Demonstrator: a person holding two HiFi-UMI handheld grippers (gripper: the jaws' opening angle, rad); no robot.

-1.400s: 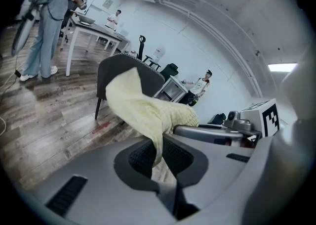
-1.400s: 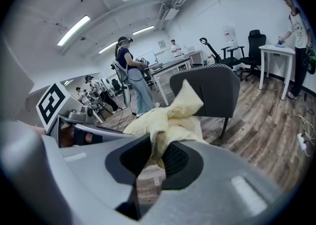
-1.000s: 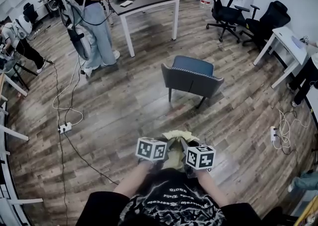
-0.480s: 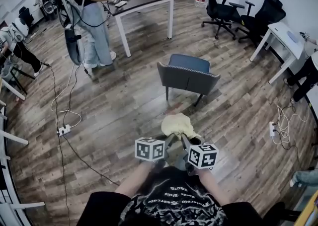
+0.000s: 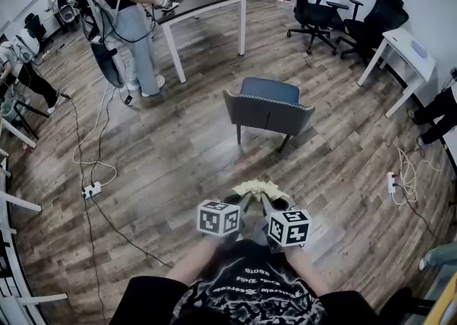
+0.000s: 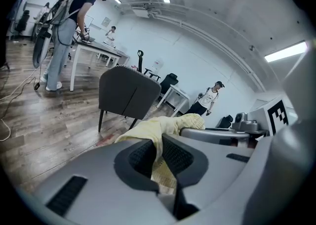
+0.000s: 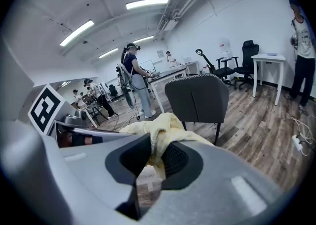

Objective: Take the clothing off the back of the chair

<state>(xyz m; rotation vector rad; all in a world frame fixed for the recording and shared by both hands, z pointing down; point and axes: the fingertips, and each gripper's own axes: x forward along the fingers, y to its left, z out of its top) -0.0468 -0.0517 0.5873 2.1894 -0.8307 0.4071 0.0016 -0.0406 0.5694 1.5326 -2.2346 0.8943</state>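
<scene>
Over wood floor [image 5: 178, 159], crumpled pale-yellow clothing [image 5: 258, 188] pinched in jaws of L gripper [image 6: 158, 146] & R gripper [image 7: 157, 154].

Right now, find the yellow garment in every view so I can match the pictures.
Head view: yellow garment low centre, bunched at the tips of the left gripper and right gripper.
Left gripper view: centre, pinched in the jaws, draping forward.
Right gripper view: centre, pinched in the jaws.
Shared landmark: the grey chair, beyond the garment in all three, its back bare.
</scene>
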